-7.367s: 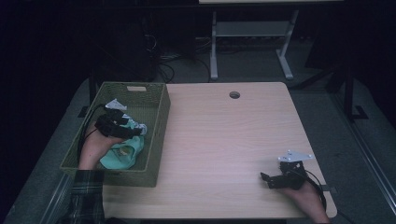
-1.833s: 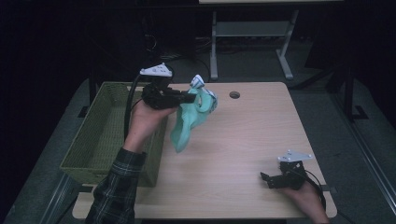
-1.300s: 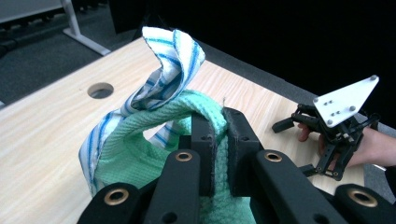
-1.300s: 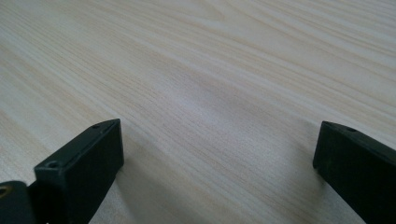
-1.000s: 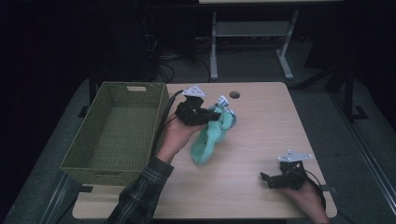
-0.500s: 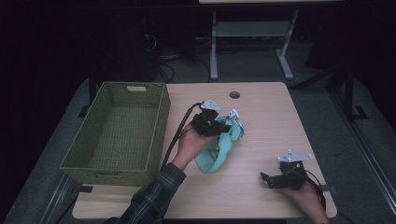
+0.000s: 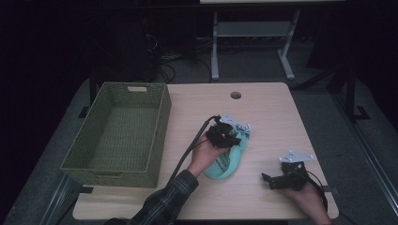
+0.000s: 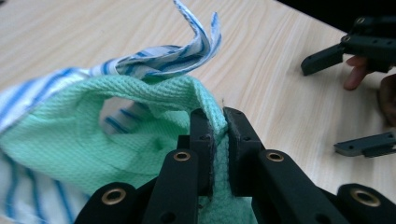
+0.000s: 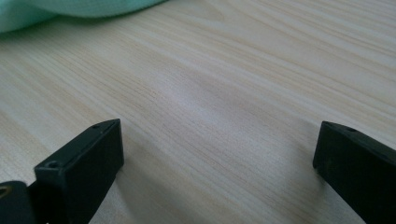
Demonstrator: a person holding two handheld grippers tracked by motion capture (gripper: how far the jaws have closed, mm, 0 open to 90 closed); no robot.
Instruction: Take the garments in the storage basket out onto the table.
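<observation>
We have the cloth (image 7: 227, 161) out of the basket (image 7: 117, 136), its end on the worktop (image 7: 263, 108), our left claw (image 8: 218, 122) clamped on its edge, right claw (image 7: 274, 180) wide and idle; spreading it remains.

We see a mint-green waffle-weave cloth (image 7: 226, 162) bunched with a blue-striped white cloth (image 8: 161, 60), crumpled on the table's middle, one green fold pulled upward, the striped edge curling above it.

green wicker basket (image 7: 119, 136) — table's left | cable hole (image 7: 235, 95) — far edge
</observation>
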